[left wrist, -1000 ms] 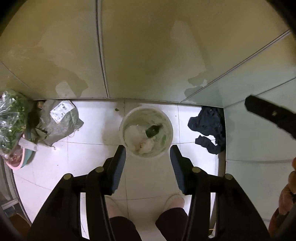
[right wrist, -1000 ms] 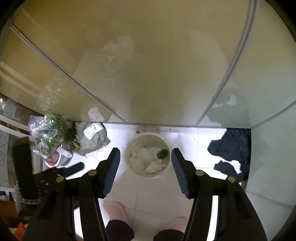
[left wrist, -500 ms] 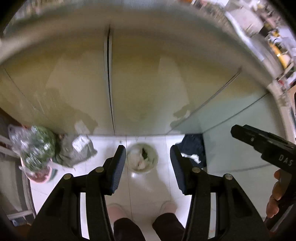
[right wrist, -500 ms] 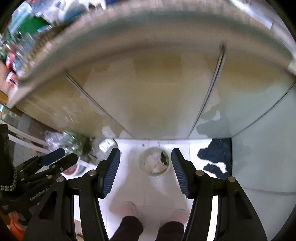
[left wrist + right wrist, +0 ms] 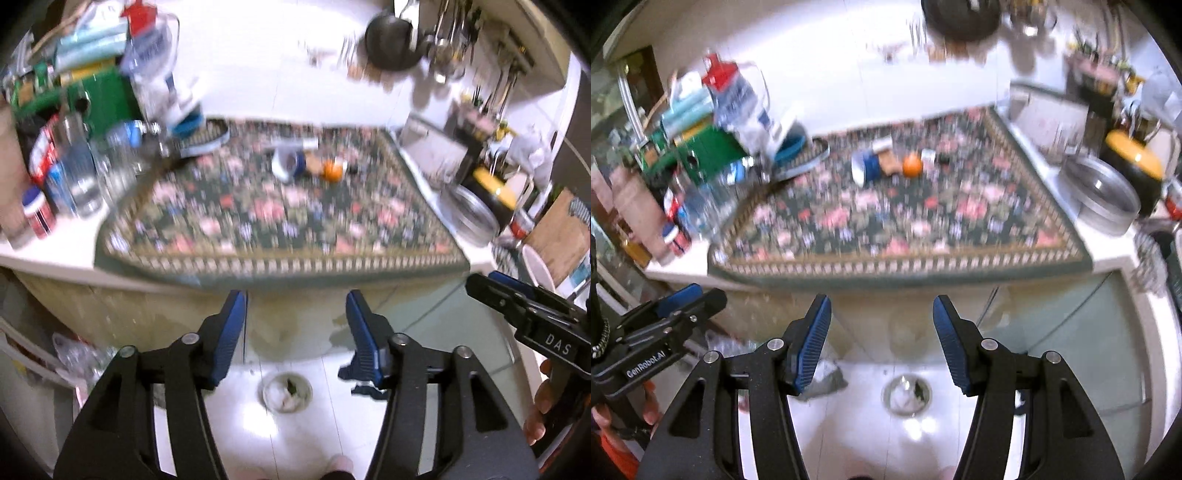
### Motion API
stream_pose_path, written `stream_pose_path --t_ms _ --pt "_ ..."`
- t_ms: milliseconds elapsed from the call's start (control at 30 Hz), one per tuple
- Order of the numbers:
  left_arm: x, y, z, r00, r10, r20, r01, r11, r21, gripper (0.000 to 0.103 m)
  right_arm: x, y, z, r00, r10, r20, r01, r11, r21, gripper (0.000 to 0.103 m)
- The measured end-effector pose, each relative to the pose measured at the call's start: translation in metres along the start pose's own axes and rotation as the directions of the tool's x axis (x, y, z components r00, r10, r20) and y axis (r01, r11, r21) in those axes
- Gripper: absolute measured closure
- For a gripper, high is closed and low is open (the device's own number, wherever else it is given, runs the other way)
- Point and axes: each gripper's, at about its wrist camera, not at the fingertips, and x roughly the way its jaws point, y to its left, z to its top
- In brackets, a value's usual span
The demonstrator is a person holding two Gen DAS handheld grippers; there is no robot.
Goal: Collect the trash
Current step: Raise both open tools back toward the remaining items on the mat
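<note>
The trash bin [image 5: 287, 396], a round pale bucket holding white crumpled waste and one dark scrap, stands on the white tiled floor [image 5: 251, 435] at the foot of the counter cabinet [image 5: 295, 321], well below both grippers; in the right wrist view it sits between the two fingers, low in the picture; on the counter above, a floral mat [image 5: 280, 218] carries the litter: a tipped blue-and-white cup [image 5: 288, 166], a brown scrap just beside it, an orange fruit [image 5: 332, 170] and a small white item, all clustered near the mat's far edge and blurred; the left gripper [image 5: 295, 325] has just been opening its jaws, which stand apart with nothing between the blue pads [image 5: 231, 332]; the right gripper [image 5: 882, 332] is likewise parted and empty, and its tip shows at the right edge of the left wrist view with fingers of a hand [image 5: 539, 413] under it; left of the mat stand clear bottles [image 5: 81, 173], a red-lidded jar and a green box [image 5: 107, 96]; right of it lie a steel basin [image 5: 1104, 199] and a black-and-yellow pot [image 5: 1134, 162]; a dark pan [image 5: 393, 40] and utensils hang on the wall behind; a dark cloth [image 5: 364, 384] lies on the floor right of the bin, partly hidden by the finger.
</note>
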Motion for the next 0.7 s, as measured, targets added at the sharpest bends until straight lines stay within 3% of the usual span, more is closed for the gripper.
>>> stream_pose_path --t_ms 133,267,333,500,700 --pt "-0.015 0.003 0.027 0.999 -0.010 0.044 0.009 0.999 0.032 0.035 -0.021 0.003 0.017 0.998 -0.025 0.064 0.024 0.999 0.022 0.048" --pt "-0.014 0.002 0.045 0.998 0.006 0.068 -0.009 0.999 0.048 0.027 -0.031 -0.004 0.033 0.991 -0.051 0.120 0.046 0.998 0.050 0.032" --pt "-0.012 0.001 0.054 0.997 0.006 0.081 -0.010 0.999 0.047 0.017 -0.032 -0.010 0.041 0.988 -0.062 0.138 0.054 0.997 0.061 0.028" --pt "0.017 -0.012 0.088 0.994 0.028 0.108 -0.035 0.998 0.058 0.016 -0.014 -0.040 0.070 0.983 -0.077 0.164 0.068 0.996 0.061 0.028" --pt "0.071 -0.036 0.135 0.995 0.052 0.083 -0.053 0.999 0.009 0.016 0.017 -0.075 0.119 0.988 -0.033 0.152 0.030 0.999 0.022 0.028"
